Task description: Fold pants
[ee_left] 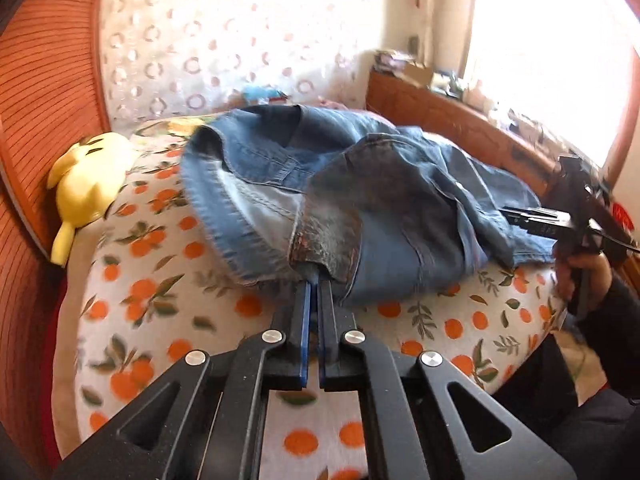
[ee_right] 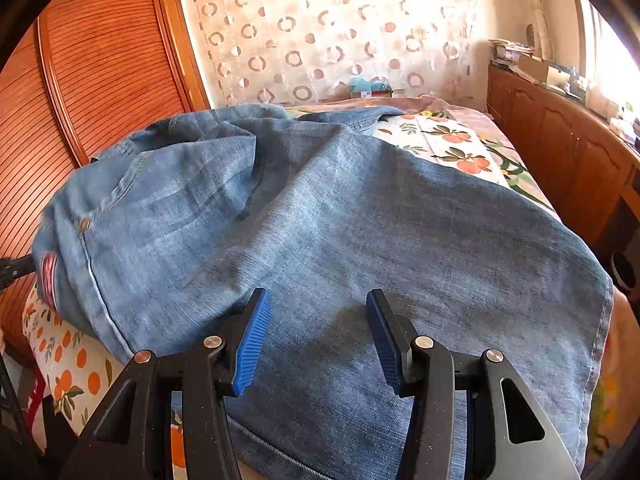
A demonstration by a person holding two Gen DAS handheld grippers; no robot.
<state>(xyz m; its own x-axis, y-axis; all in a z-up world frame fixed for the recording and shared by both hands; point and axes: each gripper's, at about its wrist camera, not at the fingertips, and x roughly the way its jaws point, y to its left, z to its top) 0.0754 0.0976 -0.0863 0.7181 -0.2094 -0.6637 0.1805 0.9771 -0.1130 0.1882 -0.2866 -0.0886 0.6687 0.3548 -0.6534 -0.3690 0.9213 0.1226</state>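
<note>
Jeans lie spread across the orange-print bedspread, partly doubled, one frayed hem end drawn over the body of the cloth; judged step is carrying that end across for a fold, best done by keeping it low and taut so the layer lands flat, edges matched, no bunching at the middle. Left gripper pitched downward, jaws pinched shut on the hem. Right gripper angled down over the broad denim panel, jaws standing partly apart, pads not pressing on cloth, nothing held.
</note>
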